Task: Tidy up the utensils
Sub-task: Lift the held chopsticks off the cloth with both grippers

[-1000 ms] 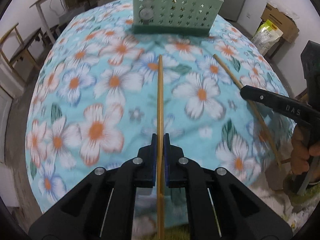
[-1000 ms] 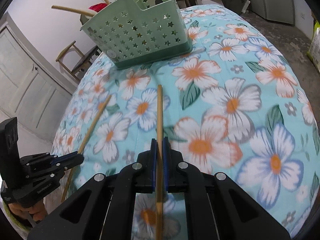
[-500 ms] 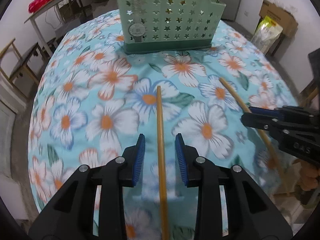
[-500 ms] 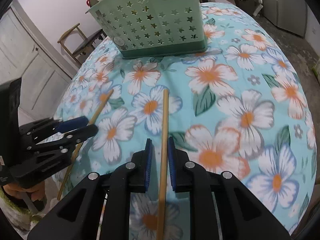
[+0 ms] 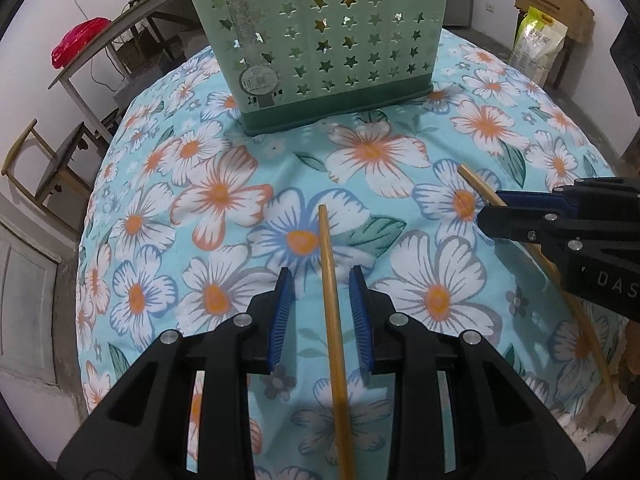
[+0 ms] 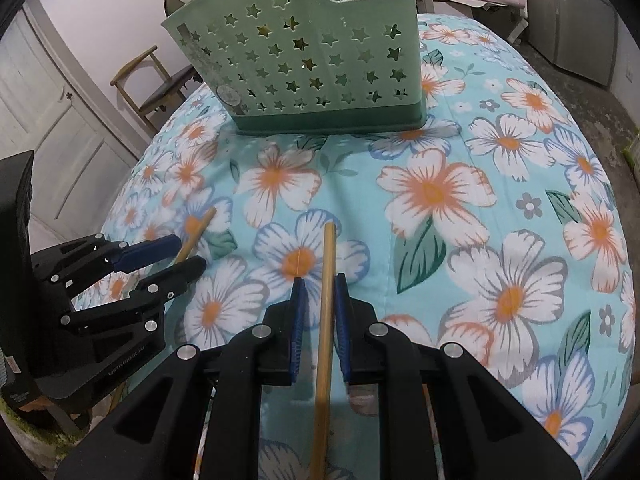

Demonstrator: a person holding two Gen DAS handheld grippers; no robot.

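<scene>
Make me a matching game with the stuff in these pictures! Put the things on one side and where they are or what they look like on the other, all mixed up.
Things:
1. green basket
2. left chopstick
3. tablecloth
4. red bag

Descriptions:
A. covered in orange and white flowers
B. lying between the open blue pads of the left gripper
C. full of star-shaped holes
D. on a grey table by the wall

Pairs: 1-C, 2-B, 3-A, 4-D
</scene>
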